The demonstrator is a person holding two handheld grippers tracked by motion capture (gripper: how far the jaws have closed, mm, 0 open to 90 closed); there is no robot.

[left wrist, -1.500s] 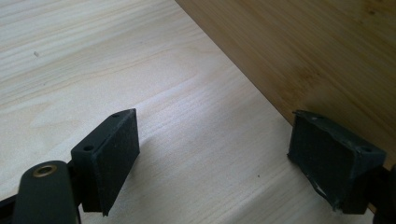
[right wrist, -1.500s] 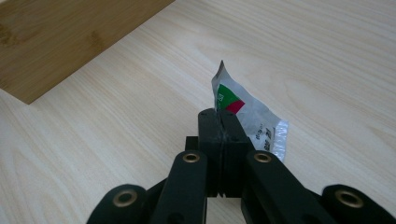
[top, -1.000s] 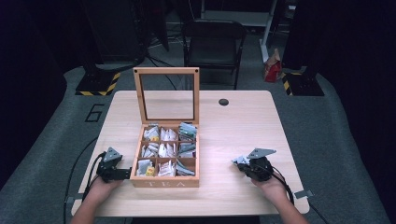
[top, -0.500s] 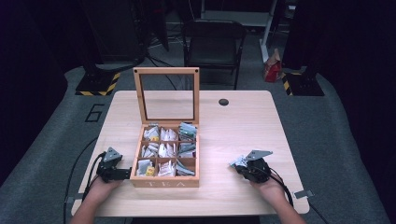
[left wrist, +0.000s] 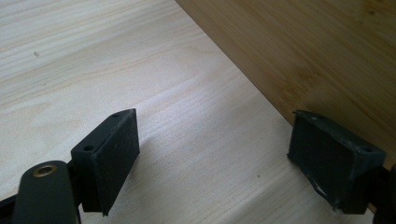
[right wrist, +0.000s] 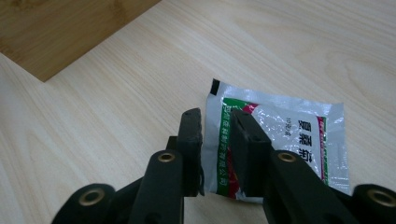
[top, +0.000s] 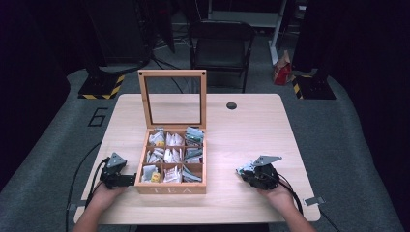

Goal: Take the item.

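On the desk [top: 251, 121], the wooden tea box [top: 170, 186] stands with its lid raised, its compartments stocked with sachets. The left gripper [top: 126, 180] rests wide and empty just beside the box's left wall. The right gripper [right wrist: 217, 135], to the right of the box, has just been opening to a narrow gap; the foil tea sachet [right wrist: 289, 135] now lies flat on the desk beneath its jaws, so the sachet appears released outside the box.
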